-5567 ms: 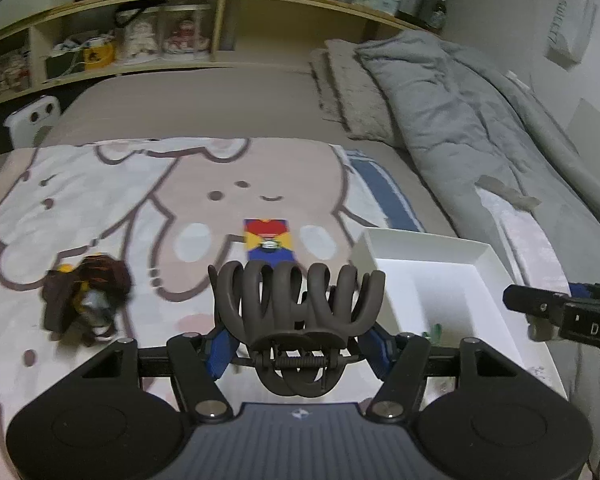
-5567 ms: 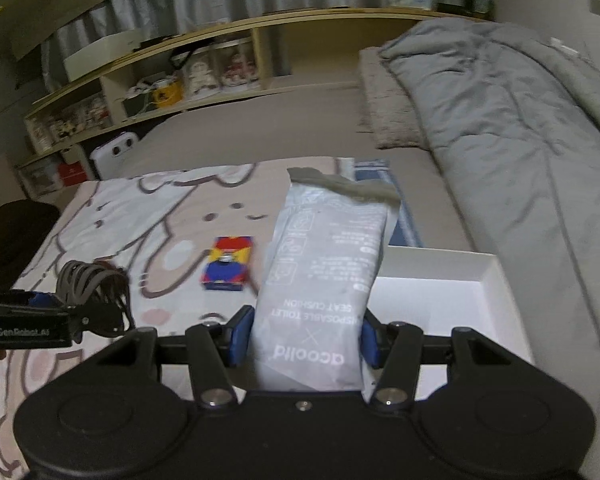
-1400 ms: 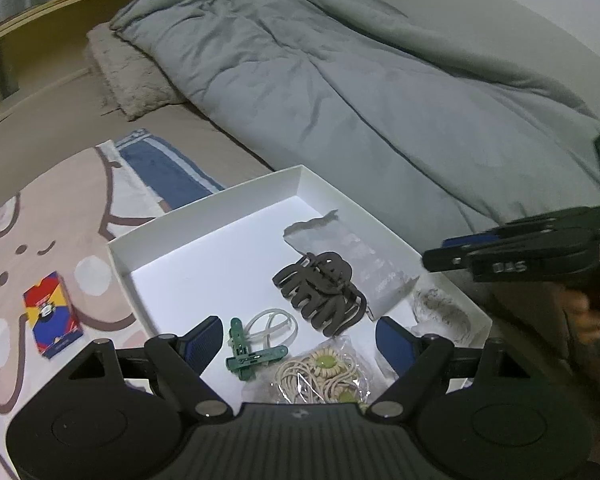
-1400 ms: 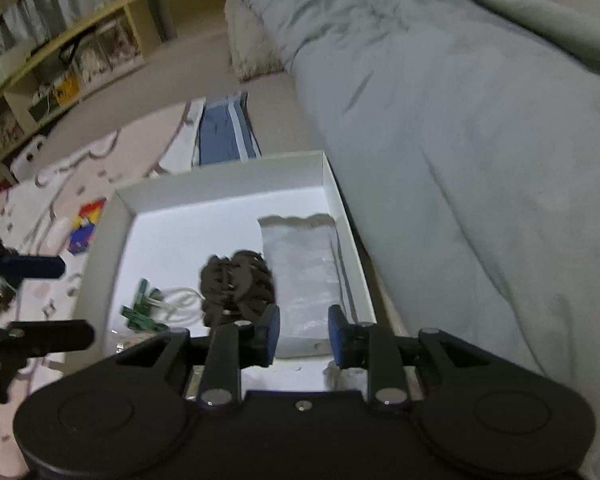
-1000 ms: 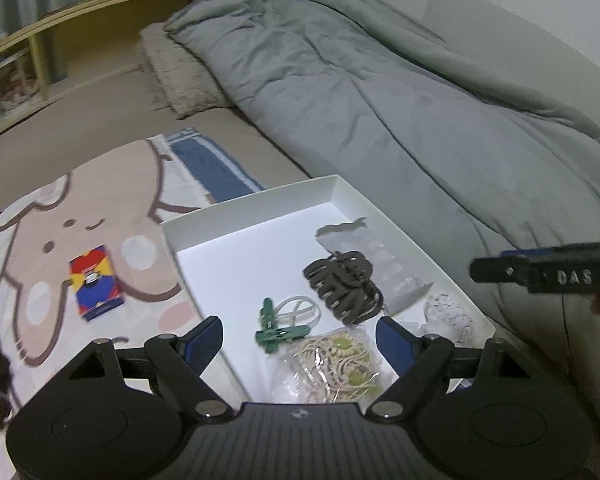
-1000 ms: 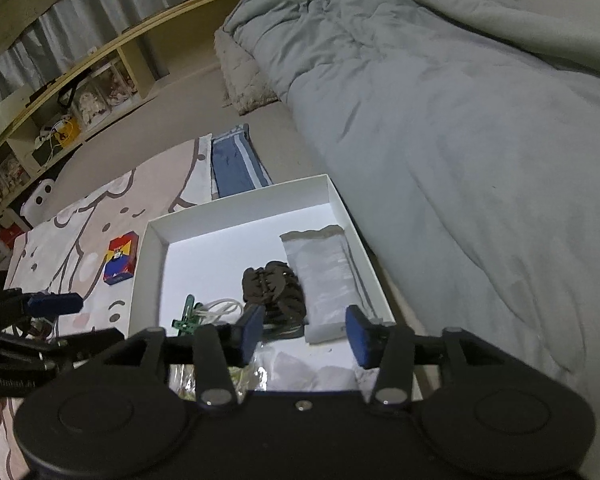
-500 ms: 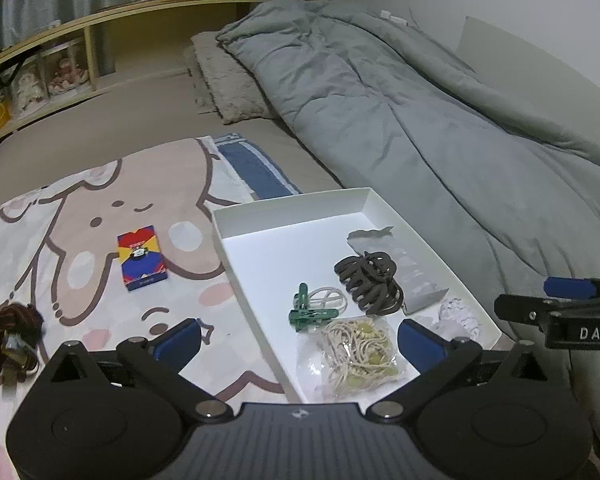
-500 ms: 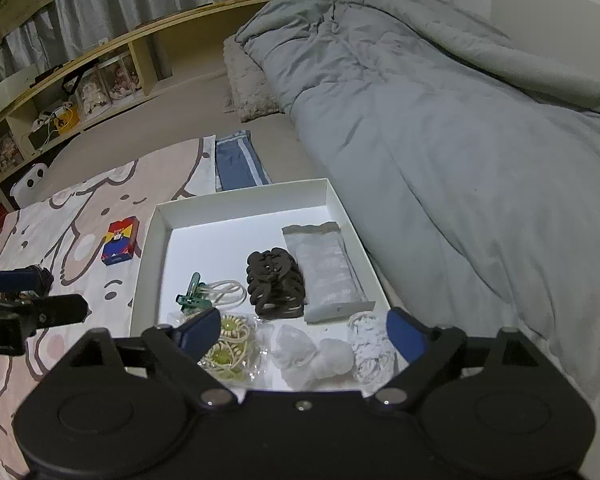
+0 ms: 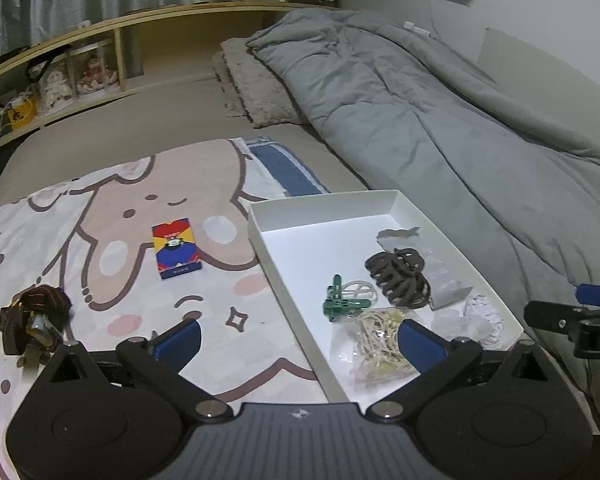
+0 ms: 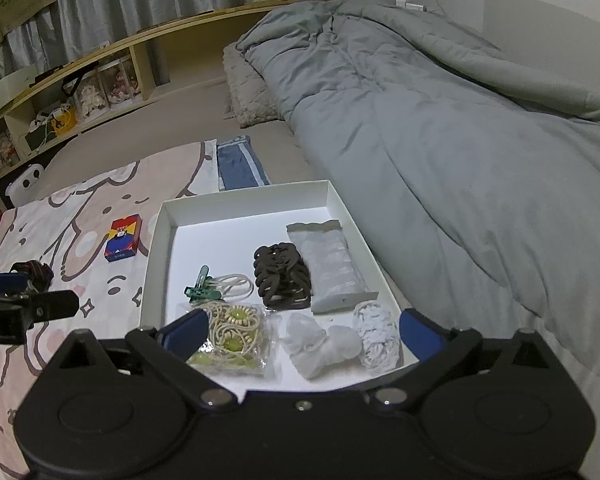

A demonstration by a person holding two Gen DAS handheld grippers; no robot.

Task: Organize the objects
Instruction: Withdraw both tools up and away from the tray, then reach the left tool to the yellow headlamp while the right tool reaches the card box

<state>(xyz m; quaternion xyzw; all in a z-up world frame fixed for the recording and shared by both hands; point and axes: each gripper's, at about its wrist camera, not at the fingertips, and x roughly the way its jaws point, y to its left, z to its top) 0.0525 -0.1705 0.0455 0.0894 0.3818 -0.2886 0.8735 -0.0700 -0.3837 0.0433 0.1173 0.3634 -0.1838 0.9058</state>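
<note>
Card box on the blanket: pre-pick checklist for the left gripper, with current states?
1. Left gripper open and holding nothing: ok.
2. Right gripper open and holding nothing: ok.
3. Card box lying flat on the blanket, nothing on top: ok.
4. Left fingers lined up on the card box: not ok, it sits farther ahead.
5. Bare floor left in the white tray: ok.

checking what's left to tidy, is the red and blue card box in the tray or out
Out. The card box lies flat on the cartoon blanket, left of the white tray.

Brown claw clip lies flat in white box.
</note>
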